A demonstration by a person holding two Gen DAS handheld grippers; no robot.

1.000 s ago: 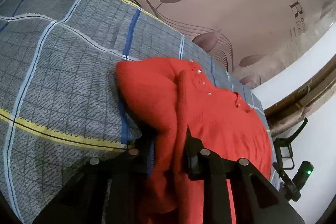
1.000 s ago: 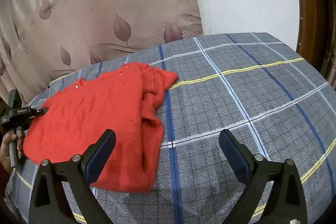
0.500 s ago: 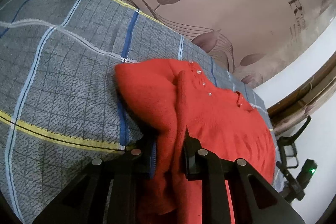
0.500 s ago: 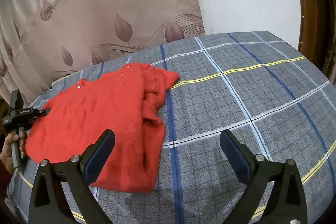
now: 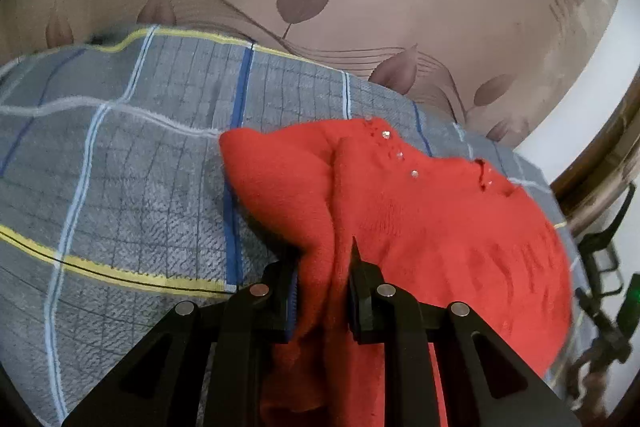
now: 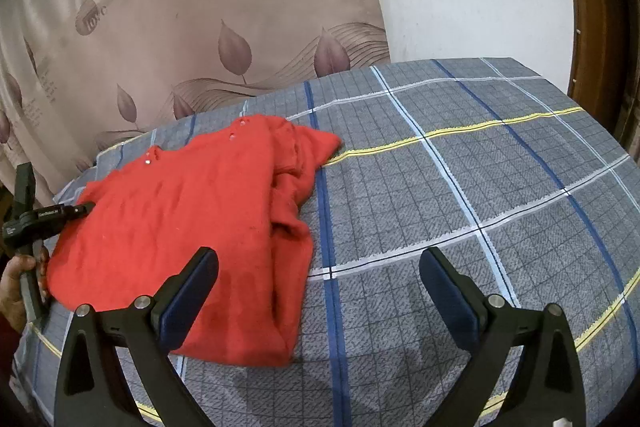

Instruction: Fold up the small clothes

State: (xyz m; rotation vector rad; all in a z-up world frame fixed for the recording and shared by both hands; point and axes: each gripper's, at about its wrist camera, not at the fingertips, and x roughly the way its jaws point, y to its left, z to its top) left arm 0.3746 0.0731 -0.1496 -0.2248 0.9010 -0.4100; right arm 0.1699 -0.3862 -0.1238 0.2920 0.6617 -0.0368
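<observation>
Sweater (image 5: 420,227) fold pinched in left tongs (image 5: 322,267).

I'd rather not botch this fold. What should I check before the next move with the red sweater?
1. Left gripper has cloth: ok, jaws shut on the red sweater.
2. Right gripper free to grasp: ok, jaws open, holding nothing.
3. Sweater body flat on the checked bedsheet: ok.
4. Sleeve smoothed: not ok, bunched along the sweater's side.
5. Number of layers in the left jaws: cannot tell.
</observation>
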